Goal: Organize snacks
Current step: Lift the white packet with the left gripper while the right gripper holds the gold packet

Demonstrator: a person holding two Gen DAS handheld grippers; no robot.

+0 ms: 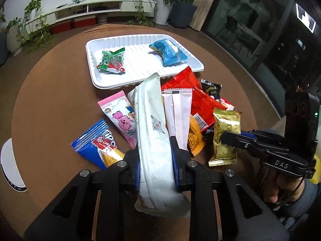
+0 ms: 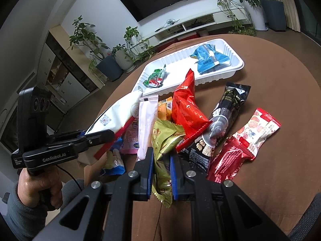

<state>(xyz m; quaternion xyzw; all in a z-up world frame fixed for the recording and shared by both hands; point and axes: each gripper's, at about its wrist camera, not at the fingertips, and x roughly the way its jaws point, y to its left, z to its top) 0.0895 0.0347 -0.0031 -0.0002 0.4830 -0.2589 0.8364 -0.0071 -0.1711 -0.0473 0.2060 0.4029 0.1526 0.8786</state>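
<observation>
My left gripper (image 1: 155, 152) is shut on a long white snack packet (image 1: 152, 128), held above the snack pile; the packet also shows in the right wrist view (image 2: 112, 118). My right gripper (image 2: 161, 162) is shut on a gold snack packet (image 2: 163, 146), seen in the left wrist view (image 1: 225, 136) with the right gripper (image 1: 226, 138) at it. A white ribbed tray (image 1: 140, 74) lies beyond the pile and holds a green-red packet (image 1: 111, 62) and a blue packet (image 1: 168, 52). The tray (image 2: 236, 66) shows in the right view too.
Loose snacks lie on the round brown table (image 1: 50, 80): a red bag (image 1: 198, 98), a pink cartoon packet (image 1: 122, 116), a blue roll-cake packet (image 1: 94, 142), a black packet (image 2: 230, 108), a red-white packet (image 2: 258, 130). A white disc (image 1: 10, 166) sits at the left edge.
</observation>
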